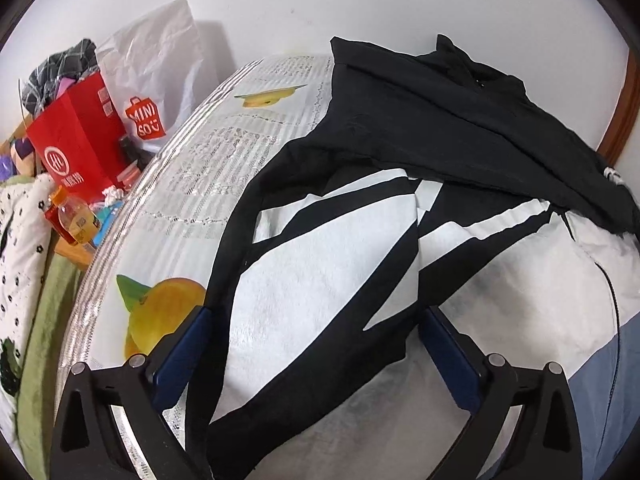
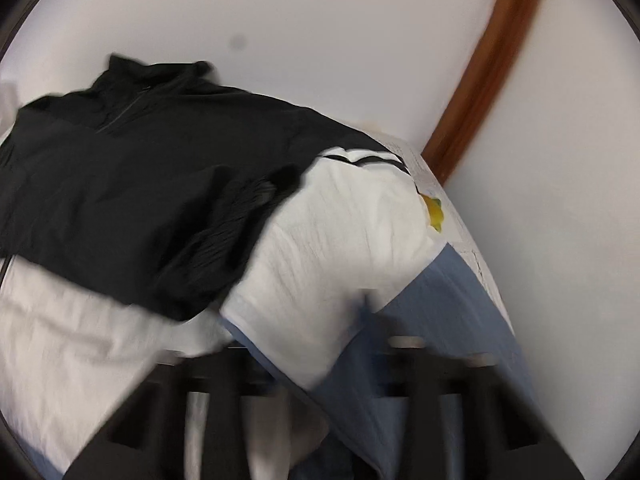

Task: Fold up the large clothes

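- One jacket (image 1: pixel 328 264), black, white and blue-grey, lies spread on a desk (image 1: pixel 208 148) covered with a cloth printed with text and yellow fruit; it is the single garment to be folded, and its flat lie suits that work.
- The jacket's black upper part (image 2: pixel 132 168), with collar and zip, sits toward the wall; the white panel and blue-grey hem (image 2: pixel 440 312) lie nearest the cameras.
- One sleeve (image 1: pixel 280 216), black with white panels, is laid diagonally across the white body, judged to be a fold inward over the torso.
- In the right wrist view a white sleeve (image 2: pixel 344 248) with striped cuff lies over the body near the desk's edge, likewise turned in.
- Left gripper (image 1: pixel 316 320): its jaws stand wide apart, one blue pad (image 1: pixel 188 344) at each side of the folded sleeve, pressing on nothing; judged a release after laying the sleeve down.
- Right gripper (image 2: pixel 304 400): heavily blurred at the lower edge over the hem; its jaws read as nearly closed, and whether cloth is pinched between them cannot be told.
- Two grippers, one jacket, two sleeves in view.
- Beside the desk, well apart from the jacket: one red paper bag (image 1: pixel 80 140), one white shopping bag (image 1: pixel 156 64), one bottle of amber drink (image 1: pixel 72 216).
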`<act>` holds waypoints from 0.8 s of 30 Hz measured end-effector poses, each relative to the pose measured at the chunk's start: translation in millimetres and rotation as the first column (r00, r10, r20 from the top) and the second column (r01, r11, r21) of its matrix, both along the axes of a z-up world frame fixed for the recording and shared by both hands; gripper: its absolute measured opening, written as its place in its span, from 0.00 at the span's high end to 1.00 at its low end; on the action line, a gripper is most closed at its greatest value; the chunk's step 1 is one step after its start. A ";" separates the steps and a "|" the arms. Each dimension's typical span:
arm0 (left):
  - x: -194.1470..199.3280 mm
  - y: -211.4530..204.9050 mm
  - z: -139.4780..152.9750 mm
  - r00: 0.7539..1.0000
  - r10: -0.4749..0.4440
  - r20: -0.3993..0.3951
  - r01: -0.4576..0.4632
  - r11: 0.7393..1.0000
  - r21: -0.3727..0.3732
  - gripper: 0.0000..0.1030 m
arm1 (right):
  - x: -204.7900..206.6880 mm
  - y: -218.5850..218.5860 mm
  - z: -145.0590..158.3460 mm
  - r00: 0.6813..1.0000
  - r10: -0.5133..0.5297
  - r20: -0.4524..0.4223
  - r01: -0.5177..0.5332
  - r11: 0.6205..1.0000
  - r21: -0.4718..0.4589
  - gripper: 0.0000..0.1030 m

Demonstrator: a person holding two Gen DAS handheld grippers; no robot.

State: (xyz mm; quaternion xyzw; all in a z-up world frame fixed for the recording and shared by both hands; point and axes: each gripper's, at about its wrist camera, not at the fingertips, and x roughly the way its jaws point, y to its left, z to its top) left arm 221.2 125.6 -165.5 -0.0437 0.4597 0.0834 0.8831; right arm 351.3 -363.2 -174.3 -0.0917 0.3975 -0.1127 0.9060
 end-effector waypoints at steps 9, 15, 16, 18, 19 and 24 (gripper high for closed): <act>-1.3 -1.0 -0.5 1.000 0.005 0.007 -0.005 1.000 0.005 0.00 | -35.6 -41.2 30.4 0.991 -0.097 0.092 0.078 0.978 0.195 0.81; -1.1 1.4 -0.9 1.000 0.005 0.007 -0.005 1.000 -0.002 0.00 | -89.1 -7.8 45.7 0.989 -0.019 0.144 -0.007 0.985 0.175 0.59; -1.4 0.2 -0.5 1.000 0.005 0.007 -0.005 1.000 -0.001 0.00 | -95.7 -3.3 45.4 0.990 -0.011 0.142 -0.014 0.984 0.175 0.59; -1.7 0.3 -0.4 1.000 0.005 0.007 -0.005 1.000 -0.001 0.00 | -109.3 5.5 44.9 0.991 -0.001 0.136 -0.025 0.982 0.186 0.59; -1.8 0.3 -0.4 1.000 0.005 0.007 -0.005 1.000 -0.001 0.00 | -115.6 9.1 44.3 0.991 0.003 0.133 -0.029 0.980 0.197 0.58; -1.9 0.2 -0.5 1.000 0.004 0.007 -0.004 1.000 -0.001 0.00 | -137.7 22.6 36.6 0.995 0.012 0.101 -0.034 0.976 0.213 0.57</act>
